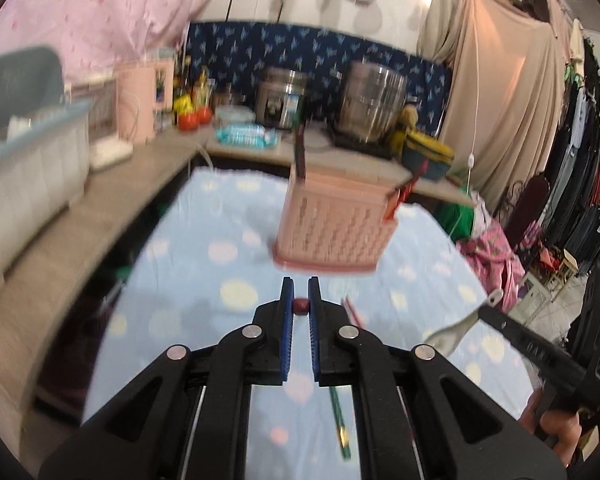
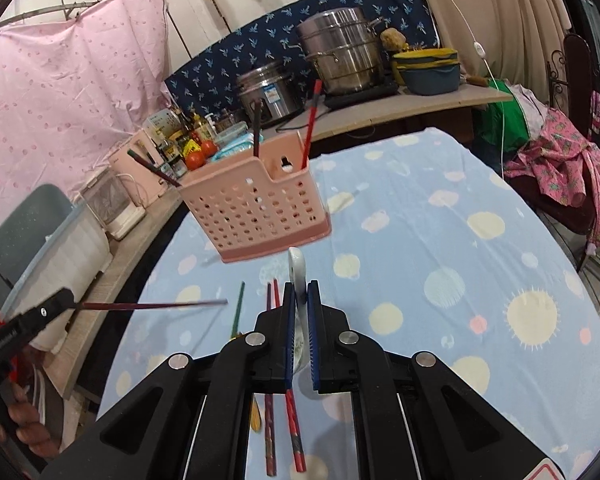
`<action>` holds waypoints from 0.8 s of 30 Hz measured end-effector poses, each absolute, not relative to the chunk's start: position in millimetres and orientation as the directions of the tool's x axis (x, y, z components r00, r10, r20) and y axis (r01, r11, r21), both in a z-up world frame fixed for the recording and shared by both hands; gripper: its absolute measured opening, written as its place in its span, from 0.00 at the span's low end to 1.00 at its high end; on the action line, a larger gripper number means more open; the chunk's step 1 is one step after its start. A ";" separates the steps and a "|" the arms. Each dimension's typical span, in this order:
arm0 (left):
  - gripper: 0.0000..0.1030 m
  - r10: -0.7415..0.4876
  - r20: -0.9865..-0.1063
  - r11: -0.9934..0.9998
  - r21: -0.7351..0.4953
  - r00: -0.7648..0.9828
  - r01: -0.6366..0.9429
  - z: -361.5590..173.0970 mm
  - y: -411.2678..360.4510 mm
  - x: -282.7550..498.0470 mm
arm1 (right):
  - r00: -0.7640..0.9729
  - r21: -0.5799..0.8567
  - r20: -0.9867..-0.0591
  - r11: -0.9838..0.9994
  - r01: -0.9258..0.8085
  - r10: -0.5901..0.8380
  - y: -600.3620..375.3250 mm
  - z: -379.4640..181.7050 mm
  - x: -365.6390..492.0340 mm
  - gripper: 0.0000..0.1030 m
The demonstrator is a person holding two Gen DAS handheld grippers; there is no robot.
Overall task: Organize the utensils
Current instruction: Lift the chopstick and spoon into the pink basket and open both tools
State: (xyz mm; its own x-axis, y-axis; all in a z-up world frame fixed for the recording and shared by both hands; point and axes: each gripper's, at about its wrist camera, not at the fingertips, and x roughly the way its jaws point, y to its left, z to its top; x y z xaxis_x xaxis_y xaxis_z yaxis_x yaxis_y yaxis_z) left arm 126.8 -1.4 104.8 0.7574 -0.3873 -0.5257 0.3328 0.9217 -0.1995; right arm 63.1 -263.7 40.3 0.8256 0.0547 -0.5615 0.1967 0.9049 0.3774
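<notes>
Left gripper (image 1: 301,294) clamps chopstick (image 2: 156,304); right gripper (image 2: 301,294) clamps spoon (image 2: 298,276). Basket (image 2: 256,208) far; loose chopsticks (image 2: 270,420) near, on tablecloth (image 2: 440,220).

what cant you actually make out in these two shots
- Left wrist view: the pink basket is motion-blurred, so its compartments are unreadable.
- Left wrist view: the dark red chopstick in the left claw shows only its end; the fingers hide the rest.
- Right wrist view: the white spoon bowl is hidden behind the right claw.
- Right wrist view: the loose chopsticks on the cloth run under the claw body.
</notes>
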 end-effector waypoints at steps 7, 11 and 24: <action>0.07 -0.398 -0.443 0.917 -0.199 0.803 0.345 150.4 -13.0 158.2 | 0.858 0.387 -0.508 0.910 0.148 0.077 -267.7 73.8 90.0 0.06; 0.07 -0.420 -0.392 0.907 -0.205 0.819 0.367 181.1 -23.2 173.0 | 0.876 0.385 -0.474 0.916 0.113 0.091 -269.7 97.0 112.9 0.06; 0.07 -0.416 -0.172 0.904 -0.183 0.893 0.386 266.0 -61.1 241.5 | 0.919 0.351 -0.385 0.934 0.060 0.085 -279.6 158.1 210.4 0.06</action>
